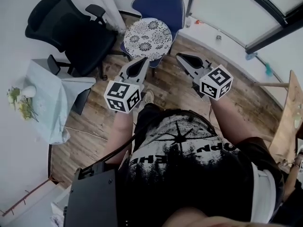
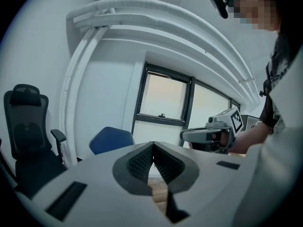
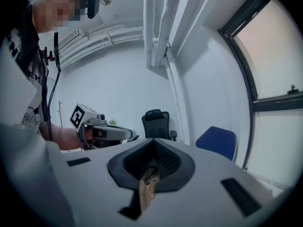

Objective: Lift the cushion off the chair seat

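A round white cushion with a dark flower pattern (image 1: 147, 39) lies on the seat of a blue chair (image 1: 160, 3) at the top of the head view. My left gripper (image 1: 143, 60) points at the cushion's near edge, with its tips just short of it. My right gripper (image 1: 180, 56) hovers to the right of the cushion. Both sets of jaws are closed tip to tip with nothing between them. The left gripper view shows the shut left gripper (image 2: 152, 144), the blue chair (image 2: 111, 140) and the right gripper (image 2: 208, 135); its body hides the cushion. In the right gripper view the right gripper (image 3: 154, 143) is shut.
A black office chair (image 1: 71, 32) stands left of the blue chair. A small table with a pale cloth (image 1: 47, 93) and flowers (image 1: 19, 100) is at the far left. Windows line the wall behind the chair. A wooden tabletop edge (image 1: 289, 112) is at the right.
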`<state>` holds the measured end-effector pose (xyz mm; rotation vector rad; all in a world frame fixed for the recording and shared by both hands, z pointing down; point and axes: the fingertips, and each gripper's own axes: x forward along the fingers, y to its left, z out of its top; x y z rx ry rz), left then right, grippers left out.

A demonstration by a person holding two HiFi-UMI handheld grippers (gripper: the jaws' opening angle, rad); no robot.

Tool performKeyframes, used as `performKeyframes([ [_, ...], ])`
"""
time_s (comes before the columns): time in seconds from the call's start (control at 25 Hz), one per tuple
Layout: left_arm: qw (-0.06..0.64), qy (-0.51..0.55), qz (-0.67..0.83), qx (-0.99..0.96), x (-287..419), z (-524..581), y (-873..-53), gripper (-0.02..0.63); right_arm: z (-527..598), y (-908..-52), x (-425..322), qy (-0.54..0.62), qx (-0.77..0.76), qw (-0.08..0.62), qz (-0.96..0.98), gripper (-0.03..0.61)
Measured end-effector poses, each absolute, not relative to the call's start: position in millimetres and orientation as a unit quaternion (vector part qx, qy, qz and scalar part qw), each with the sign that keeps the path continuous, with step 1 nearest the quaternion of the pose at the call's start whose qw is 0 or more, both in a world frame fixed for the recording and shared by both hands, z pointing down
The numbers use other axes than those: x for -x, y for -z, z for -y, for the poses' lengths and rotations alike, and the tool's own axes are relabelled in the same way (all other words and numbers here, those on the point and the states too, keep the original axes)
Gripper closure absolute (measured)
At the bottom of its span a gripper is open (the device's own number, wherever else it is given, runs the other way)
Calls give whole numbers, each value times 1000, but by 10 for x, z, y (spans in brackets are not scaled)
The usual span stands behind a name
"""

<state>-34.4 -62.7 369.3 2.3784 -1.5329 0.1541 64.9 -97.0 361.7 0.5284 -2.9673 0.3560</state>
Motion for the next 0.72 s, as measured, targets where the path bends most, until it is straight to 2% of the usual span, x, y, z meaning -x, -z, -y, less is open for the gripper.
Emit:
performKeyframes([
  [0.72, 151, -66, 429, -888, 1390, 1588, -3794, 601, 1784, -3591, 413, -133, -280, 28, 950, 560],
])
